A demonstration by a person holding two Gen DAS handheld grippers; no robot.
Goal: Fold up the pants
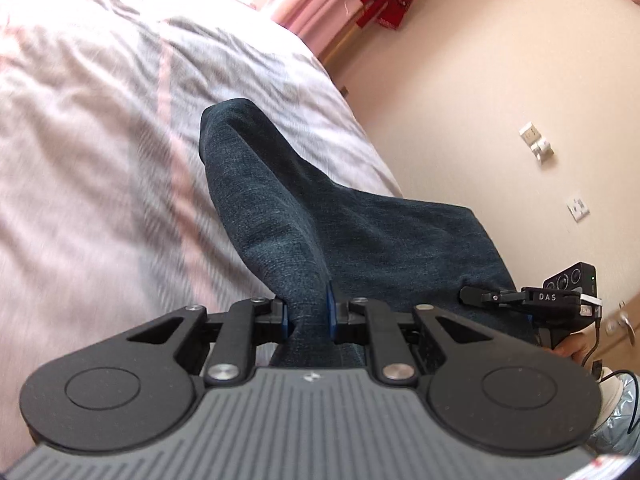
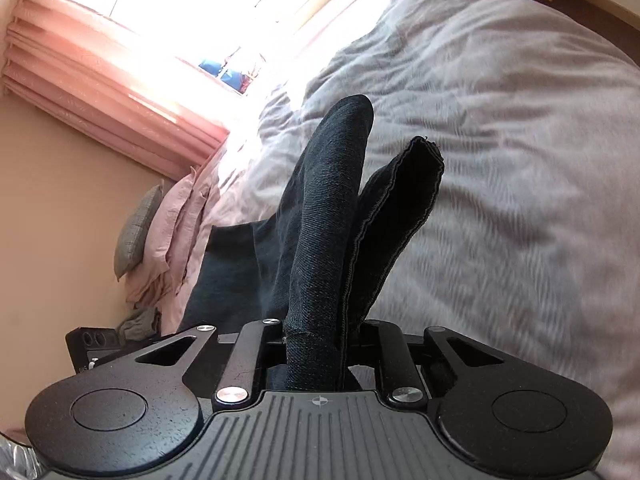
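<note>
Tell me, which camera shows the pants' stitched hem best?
The right wrist view: the hem sticks up beside the fold clamped in the right gripper. The left wrist view shows only smooth pants, no hem.

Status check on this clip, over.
Left gripper and right gripper shut on pants. Pants lifted over bed. Nothing in the way.

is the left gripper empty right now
No, the left gripper is shut on the dark pants, a fold pinched between its jaws.
</note>
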